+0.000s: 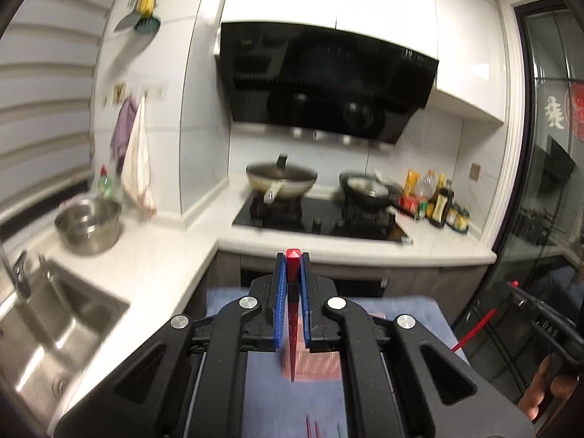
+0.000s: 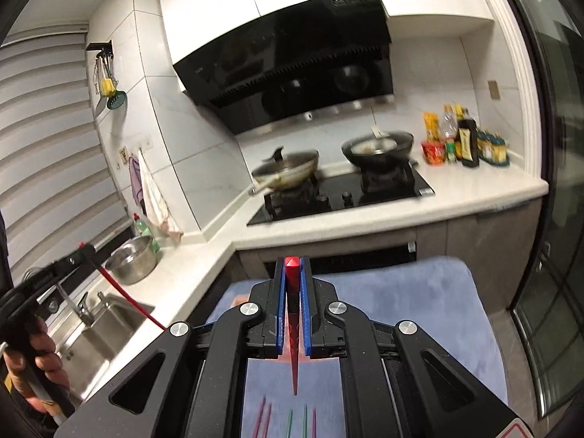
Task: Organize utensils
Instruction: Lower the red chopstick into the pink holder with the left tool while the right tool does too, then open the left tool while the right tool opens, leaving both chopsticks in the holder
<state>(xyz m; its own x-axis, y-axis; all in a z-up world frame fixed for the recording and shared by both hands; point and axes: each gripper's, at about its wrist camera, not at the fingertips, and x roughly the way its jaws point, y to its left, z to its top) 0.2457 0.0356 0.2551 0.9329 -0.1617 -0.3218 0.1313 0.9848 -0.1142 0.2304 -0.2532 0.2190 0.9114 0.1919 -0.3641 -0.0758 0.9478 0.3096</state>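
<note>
The left gripper [image 1: 293,255] has its blue fingers [image 1: 279,292] clamped narrow on a red chopstick [image 1: 293,314], whose thick end sticks out past the fingertips while its thin tip points back toward the camera. The right gripper [image 2: 292,261] grips a second red chopstick [image 2: 293,328] the same way, fingers [image 2: 306,303] pressed close on it. Both are held over a blue cloth [image 2: 401,310], near the white counter [image 2: 365,215]. More thin sticks [image 2: 288,419], pink and green, lie on the cloth at the near edge. Far ahead, two pans [image 1: 281,179] sit on the black stove [image 1: 321,219]; a sink [image 1: 54,328] lies to the left.
</note>
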